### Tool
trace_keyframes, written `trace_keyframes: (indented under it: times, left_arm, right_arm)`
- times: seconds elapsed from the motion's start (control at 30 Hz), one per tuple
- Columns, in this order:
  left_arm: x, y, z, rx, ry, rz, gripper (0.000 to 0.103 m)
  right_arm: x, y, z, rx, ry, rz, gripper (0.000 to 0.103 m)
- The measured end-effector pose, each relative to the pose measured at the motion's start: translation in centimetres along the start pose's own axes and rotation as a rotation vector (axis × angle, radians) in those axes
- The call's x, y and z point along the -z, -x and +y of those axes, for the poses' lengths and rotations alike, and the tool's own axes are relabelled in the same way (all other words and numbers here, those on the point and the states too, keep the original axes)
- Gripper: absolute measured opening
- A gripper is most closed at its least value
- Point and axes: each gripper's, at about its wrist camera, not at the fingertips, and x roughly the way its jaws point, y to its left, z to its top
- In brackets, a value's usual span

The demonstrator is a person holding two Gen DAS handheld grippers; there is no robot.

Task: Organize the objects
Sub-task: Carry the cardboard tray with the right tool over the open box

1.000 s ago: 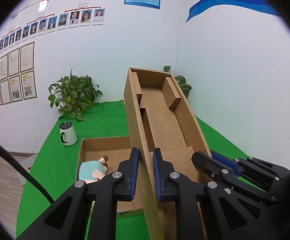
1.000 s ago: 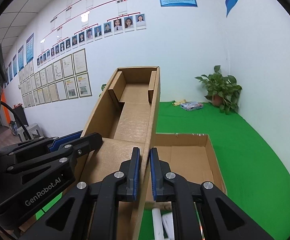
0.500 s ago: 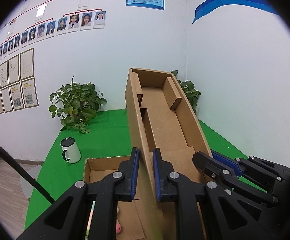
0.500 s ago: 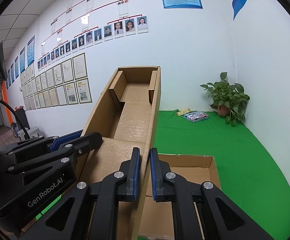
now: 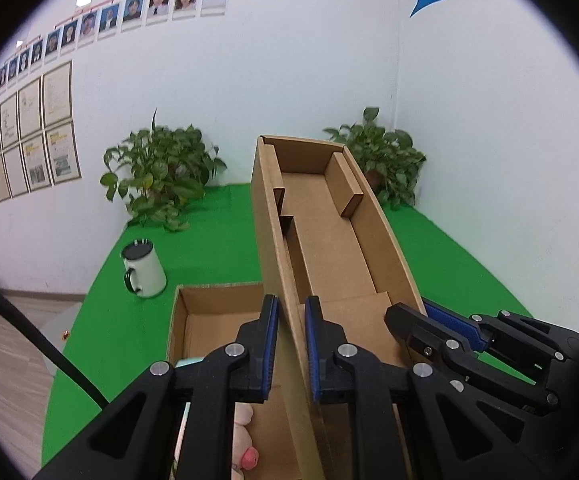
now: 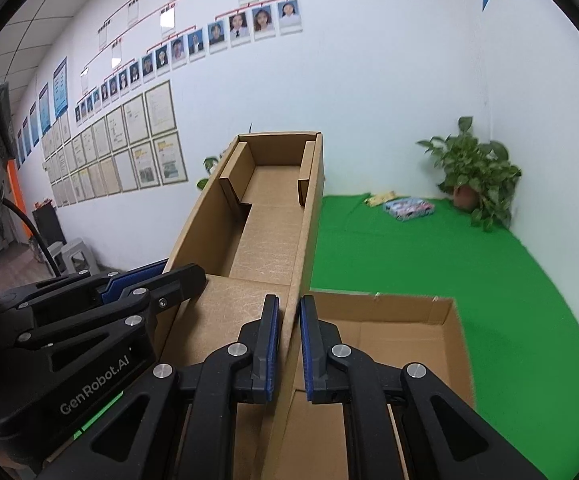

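A brown cardboard lid is held up in the air, tilted, open side toward me. My left gripper is shut on its left wall. My right gripper is shut on its right wall. Below lies an open cardboard box, also in the right wrist view. A soft toy with a pink part lies inside the box, mostly hidden by my left gripper. Each gripper shows in the other's view: the right one, the left one.
A white mug stands on the green cloth left of the box. Two potted plants stand against the white wall. A colourful packet lies at the back of the cloth.
Both grippers have moved toward me with the lid and tipped down a little. The box below has slid down in view and the toy is now mostly hidden.
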Motion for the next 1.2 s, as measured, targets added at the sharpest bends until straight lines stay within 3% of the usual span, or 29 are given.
trace_keyframes:
  times: [0.37,0.77,0.97,1.2]
  left_arm:
    - [5.7,-7.8,1.6,-0.025,0.02,0.22,0.012]
    - [8.3,-13.4,2.3,-0.083,0.011,0.39,0.011]
    - [9.7,-14.8,2.9,-0.087,0.012,0.441,0.011]
    - [9.5,-13.3,3.1,-0.078,0.032,0.46,0.011]
  right_arm:
    - [9.2,-10.7,-4.1,-0.056,-0.073,0.174,0.009]
    - [15.1,-17.9,-6.0,-0.056,-0.127,0.273,0.009]
    - [17.8,-20.7,-5.2,-0.043,-0.157,0.363,0.008]
    - [18.9,-21.3,-3.3,-0.047,-0.12,0.378,0.009]
